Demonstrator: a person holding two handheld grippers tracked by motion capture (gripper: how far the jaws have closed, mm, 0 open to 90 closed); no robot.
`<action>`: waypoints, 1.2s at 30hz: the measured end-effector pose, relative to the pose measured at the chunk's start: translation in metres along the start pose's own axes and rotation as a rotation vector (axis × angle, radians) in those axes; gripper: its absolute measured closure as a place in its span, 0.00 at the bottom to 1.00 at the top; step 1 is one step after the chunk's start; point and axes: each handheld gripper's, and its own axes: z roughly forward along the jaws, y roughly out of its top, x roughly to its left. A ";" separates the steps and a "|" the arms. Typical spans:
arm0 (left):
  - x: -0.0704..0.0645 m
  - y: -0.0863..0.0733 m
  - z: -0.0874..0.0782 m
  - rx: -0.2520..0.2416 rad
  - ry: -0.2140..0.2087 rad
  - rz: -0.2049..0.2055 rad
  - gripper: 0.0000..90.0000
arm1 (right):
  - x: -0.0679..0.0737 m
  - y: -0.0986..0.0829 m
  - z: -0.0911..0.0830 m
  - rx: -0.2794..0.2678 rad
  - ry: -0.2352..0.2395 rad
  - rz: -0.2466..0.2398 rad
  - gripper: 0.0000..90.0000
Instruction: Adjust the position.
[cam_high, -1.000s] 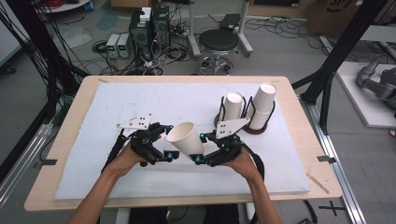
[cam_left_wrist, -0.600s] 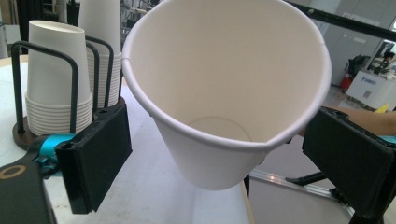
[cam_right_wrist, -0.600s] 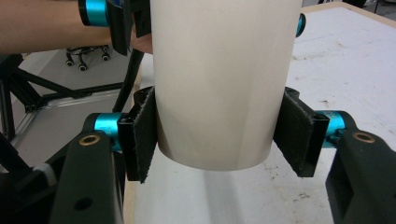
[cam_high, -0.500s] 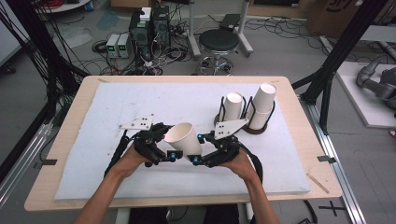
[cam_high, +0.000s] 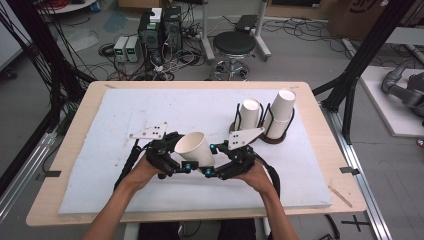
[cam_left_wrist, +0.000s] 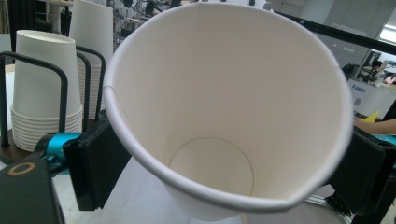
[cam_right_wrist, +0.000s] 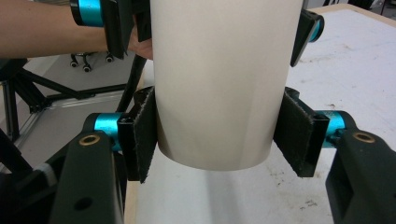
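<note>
I've got one plain white paper cup (cam_high: 196, 148) up off the white mat, tipped on its side with the open mouth pointing up and to my left. The rolled rim (cam_left_wrist: 140, 158) is round and undented, the inside empty and clean. Its narrow base (cam_right_wrist: 215, 158) hangs clear above the mat.

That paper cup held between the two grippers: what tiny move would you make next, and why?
Probably open the left gripper a little. Both grippers clamp the paper cup: the left one near its rim, the right gripper near its base. The rim already looks squeezed out of round, and the right one alone seems to hold it firmly.
</note>
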 end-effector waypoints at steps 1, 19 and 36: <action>0.000 0.000 0.000 0.001 0.000 -0.001 0.12 | 0.000 0.000 0.000 0.000 -0.002 0.000 0.41; 0.000 0.001 -0.001 -0.009 -0.012 0.026 0.28 | 0.001 -0.001 0.004 0.007 0.004 0.002 0.41; -0.001 0.001 -0.002 -0.003 -0.005 0.037 0.36 | 0.001 -0.002 0.004 0.008 0.006 -0.013 0.41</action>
